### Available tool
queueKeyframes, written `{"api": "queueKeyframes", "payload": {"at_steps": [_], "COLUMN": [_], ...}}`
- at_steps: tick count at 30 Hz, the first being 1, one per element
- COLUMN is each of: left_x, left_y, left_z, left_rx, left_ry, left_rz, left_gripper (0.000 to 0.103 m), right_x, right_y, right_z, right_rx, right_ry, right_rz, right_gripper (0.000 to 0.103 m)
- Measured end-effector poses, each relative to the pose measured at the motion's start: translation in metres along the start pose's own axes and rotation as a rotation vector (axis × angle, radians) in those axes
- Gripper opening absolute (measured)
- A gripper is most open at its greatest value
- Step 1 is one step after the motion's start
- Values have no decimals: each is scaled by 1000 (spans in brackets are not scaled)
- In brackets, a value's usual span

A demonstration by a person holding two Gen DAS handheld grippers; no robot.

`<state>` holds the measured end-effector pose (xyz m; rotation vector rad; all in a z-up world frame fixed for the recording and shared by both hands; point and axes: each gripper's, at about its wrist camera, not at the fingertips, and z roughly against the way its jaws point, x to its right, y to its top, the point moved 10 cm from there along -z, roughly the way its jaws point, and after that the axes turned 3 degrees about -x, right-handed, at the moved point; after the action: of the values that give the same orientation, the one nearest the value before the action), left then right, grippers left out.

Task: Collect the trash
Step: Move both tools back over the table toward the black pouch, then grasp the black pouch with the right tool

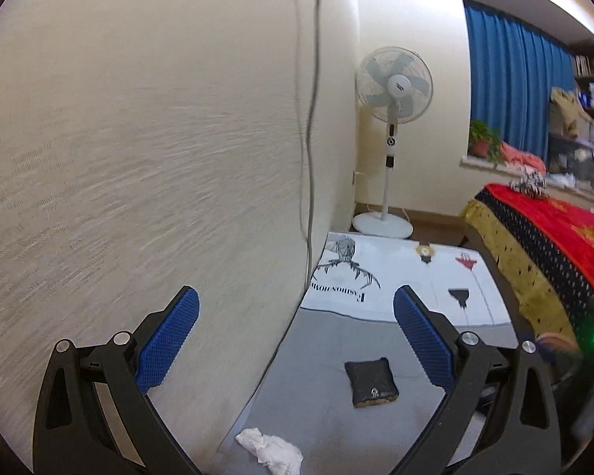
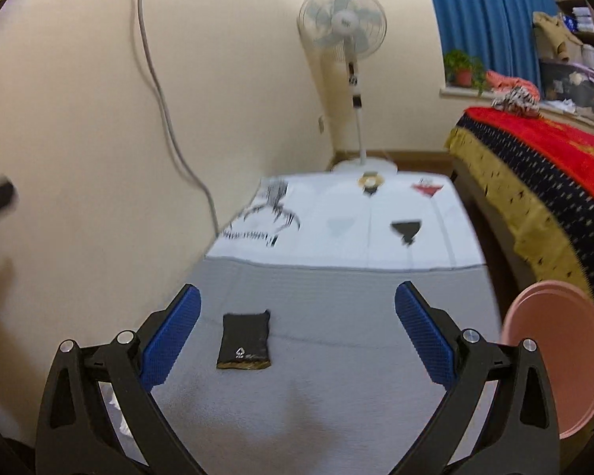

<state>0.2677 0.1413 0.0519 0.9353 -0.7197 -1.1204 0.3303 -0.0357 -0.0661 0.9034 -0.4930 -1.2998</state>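
Observation:
A black flat packet (image 1: pixel 370 384) (image 2: pixel 244 340) lies on the grey floor mat (image 2: pixel 336 396). A crumpled white tissue (image 1: pixel 269 449) lies on the same mat near the wall, closer to me. In the right wrist view the tissue (image 2: pixel 117 403) only peeks out behind the left finger. My left gripper (image 1: pixel 296 292) hangs open above the mat by the wall, with nothing between its blue pads (image 1: pixel 170 340). My right gripper (image 2: pixel 297 289) is also open and holds nothing. The packet lies on the floor below it, towards its left finger. A pink round bin (image 2: pixel 554 356) stands at the right.
A cream wall (image 1: pixel 138 158) runs along the left with a grey cable (image 1: pixel 311 158) hanging down it. A white printed mat (image 2: pixel 356 229) lies beyond the grey one. A standing fan (image 2: pixel 342 27) is in the corner. A bed with a red and gold cover (image 2: pixel 534 166) lines the right side.

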Motion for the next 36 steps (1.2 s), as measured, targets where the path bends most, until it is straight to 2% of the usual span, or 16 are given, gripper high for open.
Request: {"api": "queueKeyframes", "payload": {"at_steps": [5,10,13,18,24,26,31,33,36], "left_x": [-16,-8,-11,-12,-14,-15,-14,-16,-16], "left_y": [0,-2,-3,-4,-6,-7,-9,-8,-8], "left_z": [-9,-11,-14,-15,-17,-17,-18,-17,-16], "left_rx": [2,26,13,11,2,3,-3,-2,-2], "left_ry": [2,0,-7,-24,-46,-46,-48,-51,-52], "left_rz": [59,11,28,29,64,68,71,74,73], "left_gripper": [95,95,95,96,95,95,95,95,95], "right_x": [-16,-31,-41,-59,-62,-62,-68,-71,-76], "right_y": [-24,-35,-45,-65,-81,-85,-87,-87,-88], "right_z": [-50,-86,-107,-134,-156,-162,-163,-162,-162], "right_rx": [-79,-96,-133,-204,-314,-342,-349,-346,-346], "right_ry": [-32,-52,-49,-35,-60,-70,-53,-49,-24], "right_rz": [7,50,80,129,153,160,185,199,208], "right_gripper": [97,97,97,96,95,90,61,58,48]}}
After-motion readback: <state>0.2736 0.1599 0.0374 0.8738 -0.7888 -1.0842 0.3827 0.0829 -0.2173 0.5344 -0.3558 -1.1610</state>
